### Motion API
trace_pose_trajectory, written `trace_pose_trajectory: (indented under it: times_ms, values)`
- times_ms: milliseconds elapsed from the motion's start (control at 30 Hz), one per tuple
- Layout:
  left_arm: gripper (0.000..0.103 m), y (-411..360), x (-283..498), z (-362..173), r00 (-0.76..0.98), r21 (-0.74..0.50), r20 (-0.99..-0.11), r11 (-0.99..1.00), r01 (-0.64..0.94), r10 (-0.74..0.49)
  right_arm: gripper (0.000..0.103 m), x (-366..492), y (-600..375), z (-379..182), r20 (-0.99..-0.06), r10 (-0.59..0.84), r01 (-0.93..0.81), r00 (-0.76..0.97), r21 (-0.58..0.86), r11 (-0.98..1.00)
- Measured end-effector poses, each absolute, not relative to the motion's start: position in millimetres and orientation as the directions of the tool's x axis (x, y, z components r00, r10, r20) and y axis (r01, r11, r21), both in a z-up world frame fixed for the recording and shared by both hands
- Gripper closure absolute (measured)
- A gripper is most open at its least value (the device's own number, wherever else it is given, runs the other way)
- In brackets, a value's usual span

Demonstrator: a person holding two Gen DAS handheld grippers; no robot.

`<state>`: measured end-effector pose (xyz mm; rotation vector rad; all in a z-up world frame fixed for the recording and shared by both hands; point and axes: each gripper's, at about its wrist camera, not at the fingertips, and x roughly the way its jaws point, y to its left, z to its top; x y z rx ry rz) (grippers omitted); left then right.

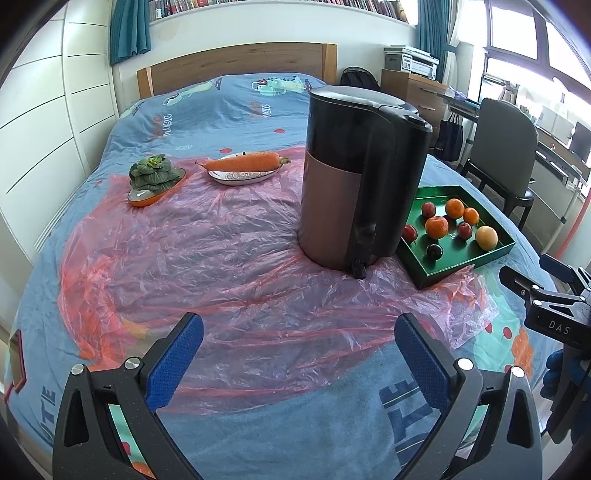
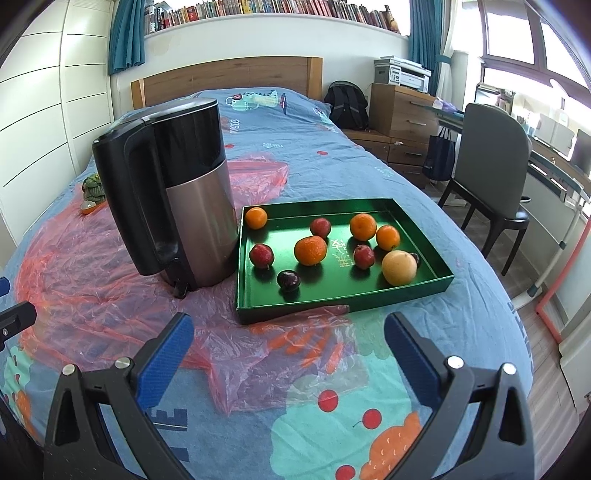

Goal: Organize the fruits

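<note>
Left gripper (image 1: 299,349) and right gripper (image 2: 289,345), fingers spread wide, apparently holding nothing.

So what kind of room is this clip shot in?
A bedroom, apparently doubling as a study. The work surface is a bed with a wooden headboard; a bookshelf runs above it, and a desk chair stands to the side.

Orange tangerines (image 2: 311,250), red apples (image 2: 261,255) and a dark plum (image 2: 288,280) on a glossy green tray (image 2: 343,297) — beside a black-and-bronze kettle (image 2: 177,195), pink plastic sheet (image 1: 221,251), cartoon-printed blue bedspread (image 2: 332,406).
</note>
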<state>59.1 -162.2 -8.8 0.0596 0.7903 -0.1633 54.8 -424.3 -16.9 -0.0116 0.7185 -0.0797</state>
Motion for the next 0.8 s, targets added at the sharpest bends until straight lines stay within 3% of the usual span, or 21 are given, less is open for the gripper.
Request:
trace_pose_trajectory:
  times_ms: [800]
  values:
    - [0.001, -152, 58, -11, 0.703, -0.001, -0.701, 0.986, 0.167, -0.120, 0.000, 32, -465, -29, -0.685, -0.145, 0.147, 0.714, -0.056, 0.988]
